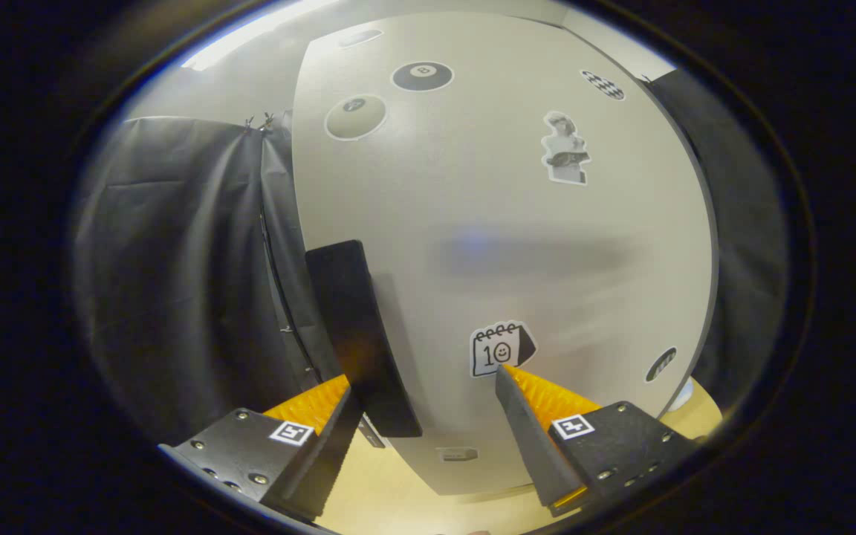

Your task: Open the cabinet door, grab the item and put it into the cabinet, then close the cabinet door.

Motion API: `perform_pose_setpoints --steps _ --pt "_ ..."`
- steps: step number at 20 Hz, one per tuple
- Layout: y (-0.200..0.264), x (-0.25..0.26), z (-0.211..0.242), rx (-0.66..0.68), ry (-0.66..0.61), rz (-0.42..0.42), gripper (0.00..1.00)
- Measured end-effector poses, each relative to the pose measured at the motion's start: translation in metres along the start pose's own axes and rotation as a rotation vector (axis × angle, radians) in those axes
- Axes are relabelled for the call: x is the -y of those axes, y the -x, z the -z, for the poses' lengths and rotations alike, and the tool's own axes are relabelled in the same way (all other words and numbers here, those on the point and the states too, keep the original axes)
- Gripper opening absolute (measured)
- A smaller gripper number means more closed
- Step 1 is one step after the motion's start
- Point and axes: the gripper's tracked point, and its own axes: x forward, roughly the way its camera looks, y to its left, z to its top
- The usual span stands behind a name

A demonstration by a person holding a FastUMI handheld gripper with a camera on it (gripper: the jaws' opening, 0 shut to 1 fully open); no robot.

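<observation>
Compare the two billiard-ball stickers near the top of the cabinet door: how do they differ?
The right ball sticker is dark with a pale centre spot; the left ball sticker is pale with a dark spot. The right one sits higher on the cabinet door, the left one closer to the door's edge. Both are round, flat on the door, far beyond the open gripper.

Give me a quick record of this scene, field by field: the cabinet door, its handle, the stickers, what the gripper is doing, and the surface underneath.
cabinet door: pale, closed, facing the gripper
handle: dark vertical bar near the door's left edge
stickers: calendar sticker low on the door, statue sticker higher up, billiard ball sticker near the top
gripper: jaws open, holding nothing; handle just inside the left jaw, contact cannot be told
table: light wood, below the door
item to store: not identified
task stage: door not yet opened
</observation>
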Motion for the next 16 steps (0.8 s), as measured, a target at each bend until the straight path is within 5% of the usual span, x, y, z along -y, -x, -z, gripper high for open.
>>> perform_pose_setpoints --steps 16 --pt "-0.0040 -0.0027 0.0005 -0.004 0.011 -0.043 1.00"
